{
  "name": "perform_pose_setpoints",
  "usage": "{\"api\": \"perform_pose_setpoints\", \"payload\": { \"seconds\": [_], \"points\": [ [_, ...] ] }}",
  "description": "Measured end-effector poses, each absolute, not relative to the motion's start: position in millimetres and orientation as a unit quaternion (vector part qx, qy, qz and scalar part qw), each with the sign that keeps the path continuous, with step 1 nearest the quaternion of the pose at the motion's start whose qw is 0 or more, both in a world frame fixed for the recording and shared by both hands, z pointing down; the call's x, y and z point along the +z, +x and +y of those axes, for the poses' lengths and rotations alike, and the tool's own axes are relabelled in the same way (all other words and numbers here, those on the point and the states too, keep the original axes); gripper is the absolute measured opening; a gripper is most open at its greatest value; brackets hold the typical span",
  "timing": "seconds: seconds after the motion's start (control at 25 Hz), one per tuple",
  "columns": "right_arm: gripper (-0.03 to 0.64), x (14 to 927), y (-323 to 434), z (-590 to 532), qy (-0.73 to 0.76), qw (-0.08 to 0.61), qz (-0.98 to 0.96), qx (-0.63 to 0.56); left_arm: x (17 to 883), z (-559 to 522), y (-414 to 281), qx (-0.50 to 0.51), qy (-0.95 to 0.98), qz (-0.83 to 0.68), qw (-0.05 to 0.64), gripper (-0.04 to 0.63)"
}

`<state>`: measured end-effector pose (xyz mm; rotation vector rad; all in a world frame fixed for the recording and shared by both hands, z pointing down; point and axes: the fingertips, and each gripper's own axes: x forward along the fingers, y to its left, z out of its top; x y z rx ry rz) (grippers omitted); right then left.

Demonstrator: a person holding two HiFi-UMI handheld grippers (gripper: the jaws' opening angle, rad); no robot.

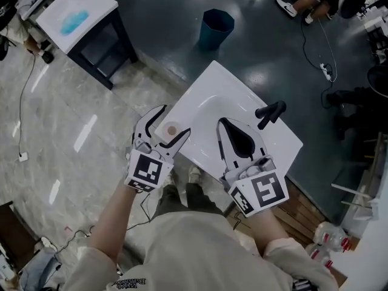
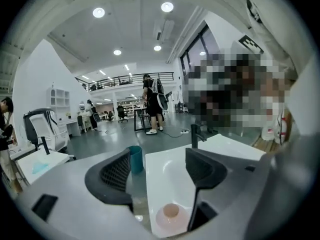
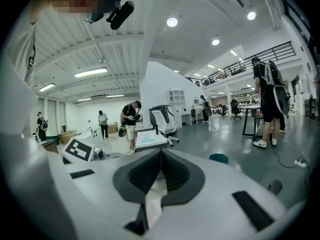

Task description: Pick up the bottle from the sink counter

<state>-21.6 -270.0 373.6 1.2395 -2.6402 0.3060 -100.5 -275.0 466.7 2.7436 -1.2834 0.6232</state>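
The bottle [image 1: 171, 130], seen from above as a pale round top with a pinkish cap, stands on the near left corner of the white sink counter [image 1: 212, 80]. My left gripper [image 1: 176, 119] is open, with one jaw on each side of the bottle and gaps showing. In the left gripper view the bottle [image 2: 171, 215] sits low between the wide jaws of that gripper [image 2: 159, 156], close to the right-hand one. My right gripper [image 1: 223, 122] hovers over the basin with its jaws shut on nothing, and in its own view [image 3: 161, 151] the pads meet.
A black faucet [image 1: 270, 113] rises at the sink's right side. A teal bin [image 1: 216, 27] stands on the floor beyond the sink, and a dark-legged table [image 1: 76, 17] at the far left. Plastic bottles [image 1: 327, 235] lie at the lower right. People stand in the hall behind.
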Motion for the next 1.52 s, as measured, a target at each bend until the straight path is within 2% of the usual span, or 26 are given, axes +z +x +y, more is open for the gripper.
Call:
{"api": "perform_pose_setpoints", "payload": {
  "seconds": [0.36, 0.72, 0.96, 1.0, 1.12, 1.16, 1.52],
  "points": [
    [-0.003, 434.6, -28.8, -273.7, 0.415, 0.134, -0.888, 0.146, 556.0, -274.2, -88.5, 0.251, 0.892, -0.373, 0.054, 0.322],
    [-0.003, 499.6, -32.0, -263.2, 0.406, 0.175, -0.878, 0.184, 619.2, -277.7, -87.2, 0.239, 0.887, -0.379, 0.108, 0.282],
    [-0.003, 521.8, -31.3, -259.7, 0.404, 0.189, -0.873, 0.197, 634.4, -279.3, -83.2, 0.230, 0.892, -0.374, 0.106, 0.277],
    [-0.003, 524.6, -30.8, -259.0, 0.404, 0.191, -0.872, 0.199, 635.1, -280.7, -84.6, 0.230, 0.892, -0.377, 0.101, 0.265],
    [-0.003, 531.0, -28.0, -256.0, 0.405, 0.197, -0.870, 0.203, 633.8, -283.3, -91.7, 0.225, 0.888, -0.390, 0.089, 0.160],
    [-0.003, 532.8, -26.4, -254.9, 0.405, 0.199, -0.869, 0.204, 633.2, -283.4, -92.3, 0.224, 0.888, -0.392, 0.086, 0.146],
    [-0.003, 542.1, -24.3, -253.3, 0.406, 0.206, -0.865, 0.210, 633.5, -281.1, -89.1, 0.242, 0.892, -0.379, 0.053, 0.109]
  ]
}}
